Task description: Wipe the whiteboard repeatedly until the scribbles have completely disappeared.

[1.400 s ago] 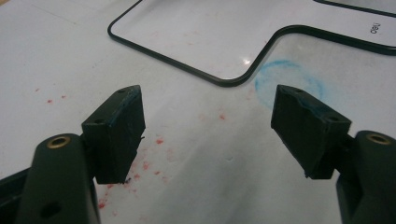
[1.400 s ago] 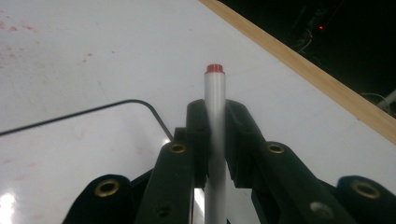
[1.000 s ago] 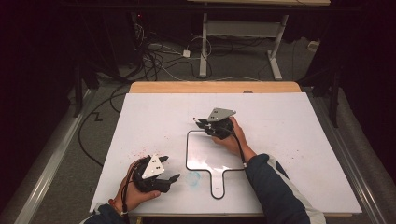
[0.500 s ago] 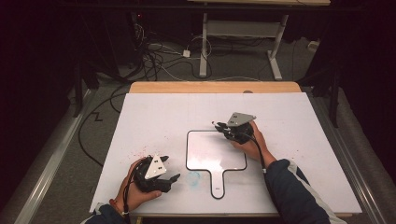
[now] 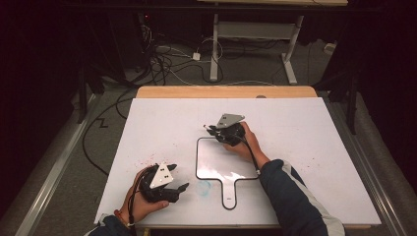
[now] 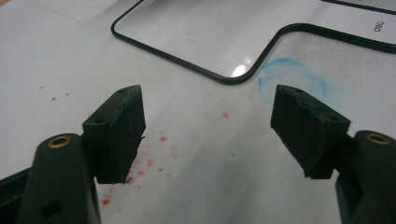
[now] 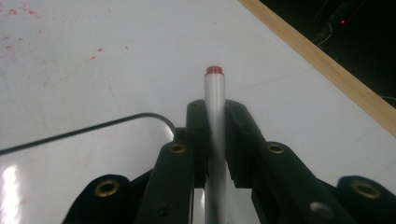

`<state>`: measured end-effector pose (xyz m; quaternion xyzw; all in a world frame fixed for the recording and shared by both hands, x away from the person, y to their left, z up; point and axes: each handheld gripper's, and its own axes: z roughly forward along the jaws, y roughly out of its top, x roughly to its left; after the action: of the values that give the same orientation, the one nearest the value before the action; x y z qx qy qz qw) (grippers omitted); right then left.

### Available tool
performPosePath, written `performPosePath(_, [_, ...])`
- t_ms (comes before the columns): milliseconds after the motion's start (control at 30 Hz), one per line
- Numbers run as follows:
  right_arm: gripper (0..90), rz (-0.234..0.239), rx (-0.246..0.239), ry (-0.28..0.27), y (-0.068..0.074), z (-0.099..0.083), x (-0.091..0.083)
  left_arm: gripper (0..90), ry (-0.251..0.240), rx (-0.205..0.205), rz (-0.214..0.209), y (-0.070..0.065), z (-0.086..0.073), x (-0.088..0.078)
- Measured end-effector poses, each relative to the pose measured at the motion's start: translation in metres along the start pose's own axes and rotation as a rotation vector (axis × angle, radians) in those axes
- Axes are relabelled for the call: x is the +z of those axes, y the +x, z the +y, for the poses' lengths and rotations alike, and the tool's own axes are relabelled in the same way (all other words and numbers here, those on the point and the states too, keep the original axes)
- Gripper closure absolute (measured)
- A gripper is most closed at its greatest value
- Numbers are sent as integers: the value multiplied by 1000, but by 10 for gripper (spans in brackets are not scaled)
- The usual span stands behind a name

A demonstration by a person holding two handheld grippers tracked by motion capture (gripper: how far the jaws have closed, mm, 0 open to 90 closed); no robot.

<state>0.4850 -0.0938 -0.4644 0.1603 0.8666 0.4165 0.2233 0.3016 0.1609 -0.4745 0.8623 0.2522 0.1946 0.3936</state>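
A small handled whiteboard [image 5: 216,162] with a black rim lies flat on the white table top [image 5: 314,137]. My right gripper [image 5: 210,130] hovers at the board's far left corner, shut on a white marker [image 7: 214,93] with a red end [image 7: 214,70]. The marker sticks out ahead between the jaws, over the bare table just past the board's rim [image 7: 93,125]. My left gripper [image 5: 179,178] rests at the table's near left edge, open with nothing between its pads [image 6: 116,126]. It faces the board's near left corner [image 6: 233,77].
A faint blue smudge ring [image 6: 292,81] marks the table beside the board's handle [image 5: 229,194]. Red specks [image 6: 149,161] dot the surface near my left gripper. A wooden edge [image 5: 226,92] runs along the table's far side, with cables on the floor beyond.
My right gripper, still holding the marker, swung right along the board's far edge and has come back left to the far left corner. The left gripper stayed put.
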Motion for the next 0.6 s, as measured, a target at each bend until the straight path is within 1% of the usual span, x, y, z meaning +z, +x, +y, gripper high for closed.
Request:
performPosePath(133, [817,2,6,3,0,9,11,252,-4,-2,-4,0,0,-1])
performPosePath(200, [818,8,-9,8,2,11,16,252,-5,-2,-6,0,0,-1])
performPosePath(267, [818,7,-5,14,3,10,17,252,-6,-3,-7,1,0,0])
performPosePath(300, [818,15,0,19,2,9,16,252,-4,-4,-8,1,-1,0])
performPosePath(400, [818,6,18,34,-2,4,10,252,-3,0,-6,0,0,-1])
performPosePath(433, [818,-5,8,40,-4,2,7,252,-3,1,-5,0,0,-1])
performPosePath(500, [818,-21,16,60,-7,-5,0,252,-1,2,-2,-1,0,0])
performPosePath(567, [818,-47,15,68,-11,-12,-9,252,4,4,0,-1,0,0])
performPosePath(600, [818,-49,18,71,-13,-15,-14,252,6,4,0,-1,0,0])
